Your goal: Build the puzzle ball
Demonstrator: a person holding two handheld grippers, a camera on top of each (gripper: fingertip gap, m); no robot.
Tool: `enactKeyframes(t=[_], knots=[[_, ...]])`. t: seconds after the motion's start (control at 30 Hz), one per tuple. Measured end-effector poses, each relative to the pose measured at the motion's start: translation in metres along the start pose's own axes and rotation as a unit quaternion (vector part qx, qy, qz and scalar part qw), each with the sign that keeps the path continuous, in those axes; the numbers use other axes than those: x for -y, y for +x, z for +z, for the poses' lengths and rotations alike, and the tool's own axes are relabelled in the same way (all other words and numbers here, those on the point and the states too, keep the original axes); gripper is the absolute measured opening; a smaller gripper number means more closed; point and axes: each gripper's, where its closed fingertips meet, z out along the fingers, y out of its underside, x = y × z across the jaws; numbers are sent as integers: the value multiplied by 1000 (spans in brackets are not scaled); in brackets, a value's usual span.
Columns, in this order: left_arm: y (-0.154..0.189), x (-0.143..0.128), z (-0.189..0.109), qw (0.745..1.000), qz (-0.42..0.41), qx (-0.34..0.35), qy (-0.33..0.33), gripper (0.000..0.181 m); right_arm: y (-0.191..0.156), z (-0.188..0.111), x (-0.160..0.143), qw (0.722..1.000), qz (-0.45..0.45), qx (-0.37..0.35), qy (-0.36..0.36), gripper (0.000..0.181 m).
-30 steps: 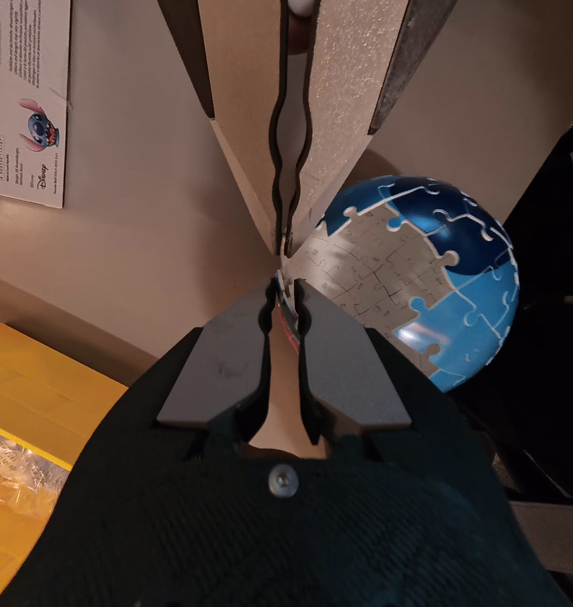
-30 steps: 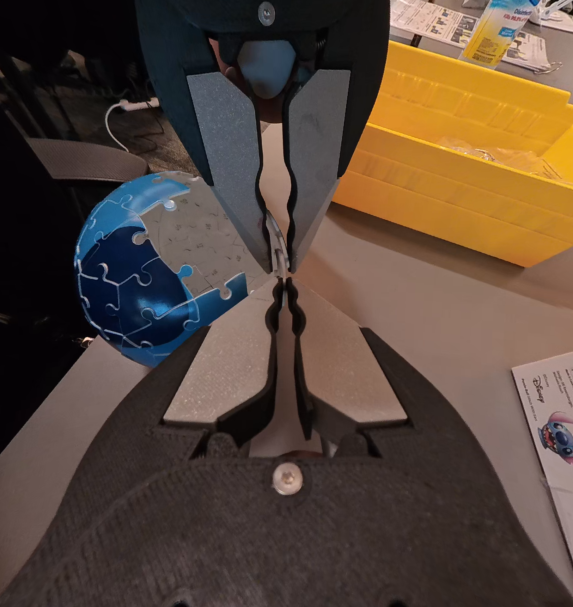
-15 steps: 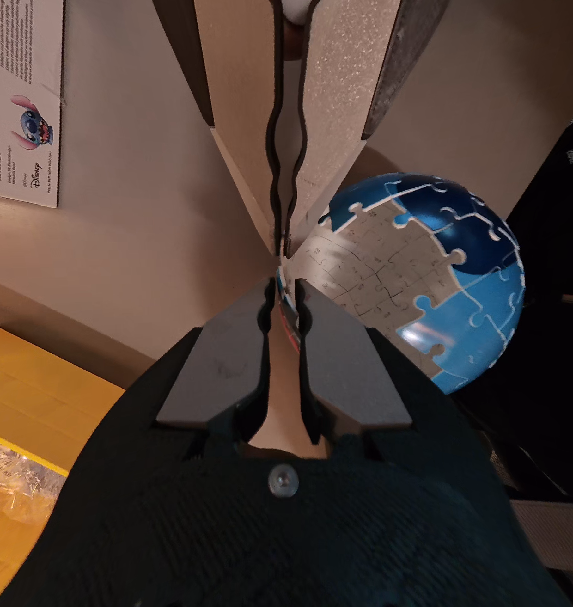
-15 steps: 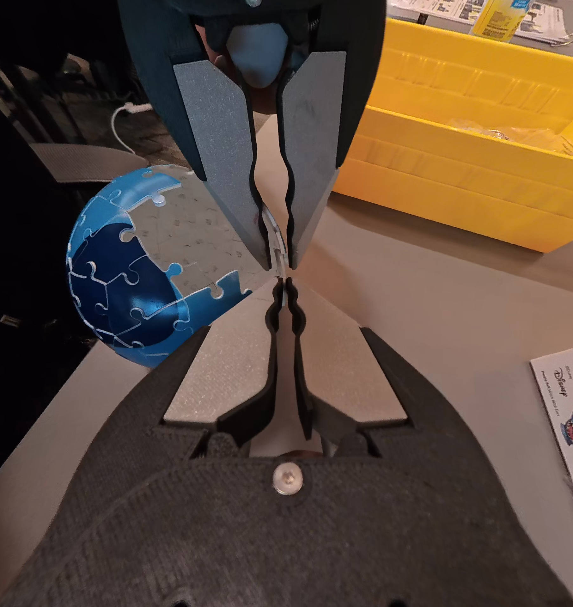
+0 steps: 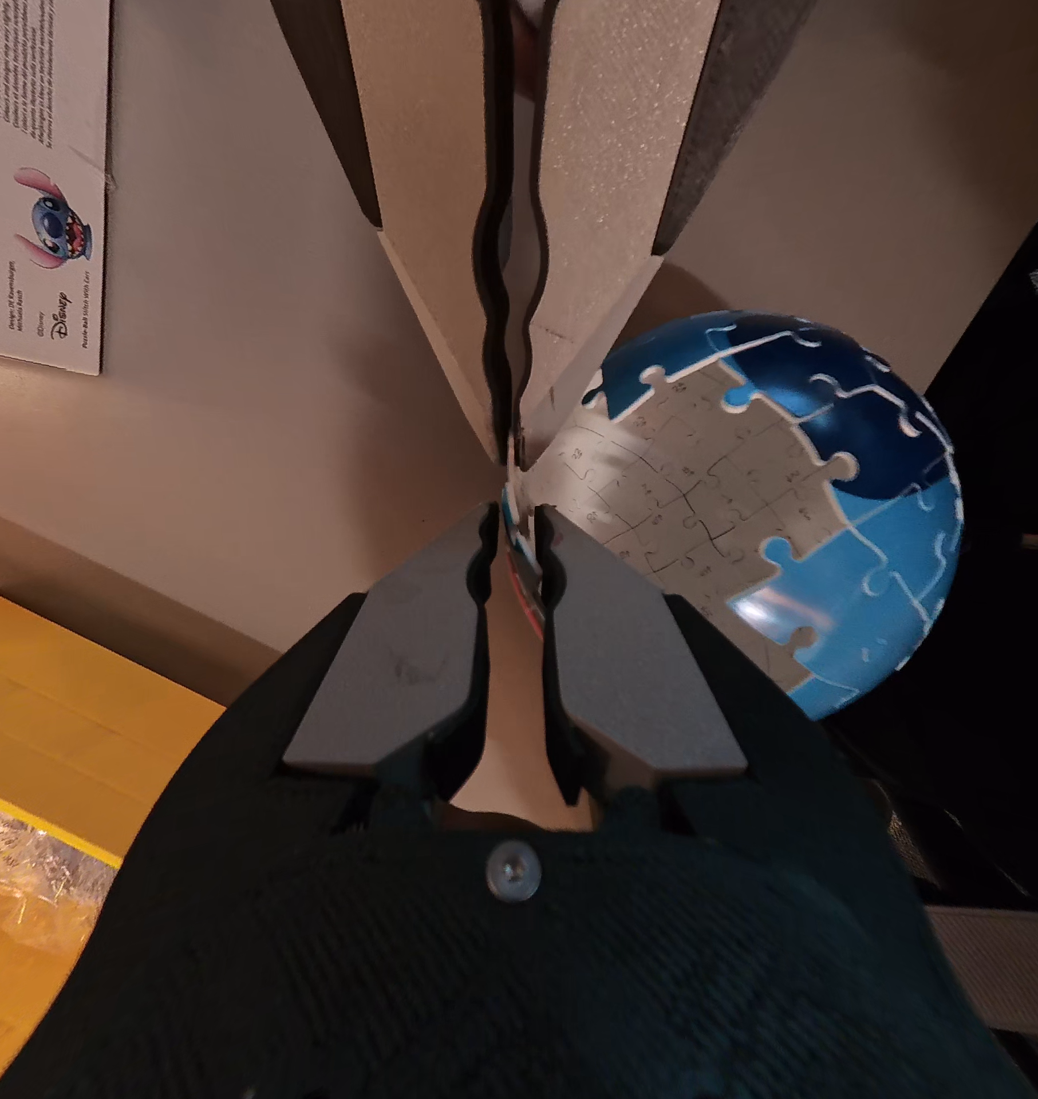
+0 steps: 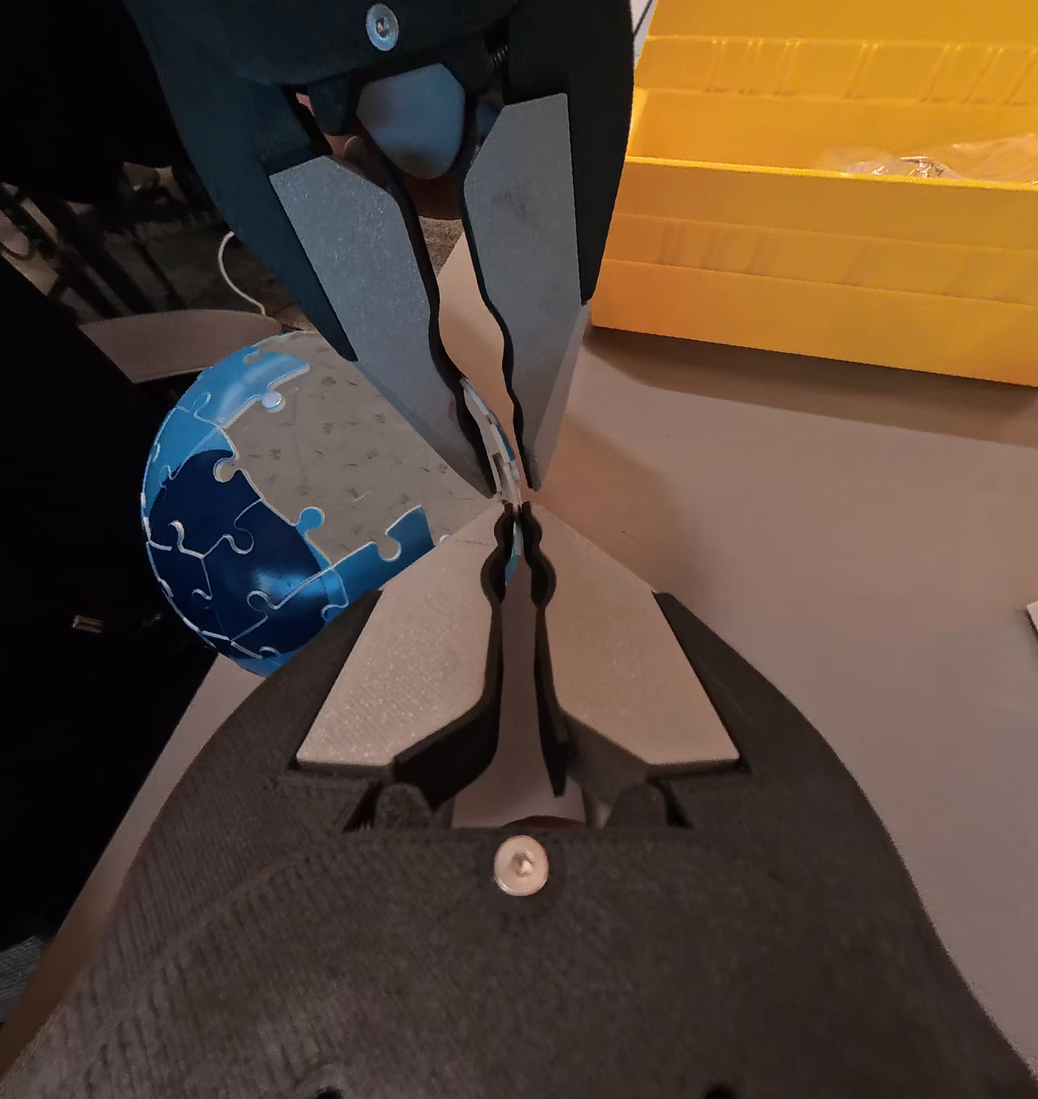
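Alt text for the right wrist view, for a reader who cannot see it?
Two grippers meet tip to tip over a beige table, the right gripper from below and the left gripper from above, both pinching the rim of a half-built blue puzzle ball. A yellow bin sits behind.

A yellow bin (image 6: 849, 238) stands on the beige table (image 6: 772, 505), crinkled clear plastic (image 6: 944, 166) inside it, a white printed card (image 5: 34, 178) lying flat on the table well apart from the bin.
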Motion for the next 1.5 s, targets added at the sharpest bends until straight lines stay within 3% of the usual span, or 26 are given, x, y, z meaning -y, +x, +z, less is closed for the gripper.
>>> enactKeyframes(t=[0.4, 1.07, 1.5], knots=[[1, 1, -2, 1000, -2, -1, 4, 15, -4, -2, 6, 1000, -15, -1, 8, 0], [2, 0, 0, 1000, 2, -3, -1, 10, -4, -1, 0, 1000, 18, 12, 6, 0], [0, 3, 1, 1000, -12, -11, 13, 12, -2, -3, 2, 999, -24, -19, 24, 0]])
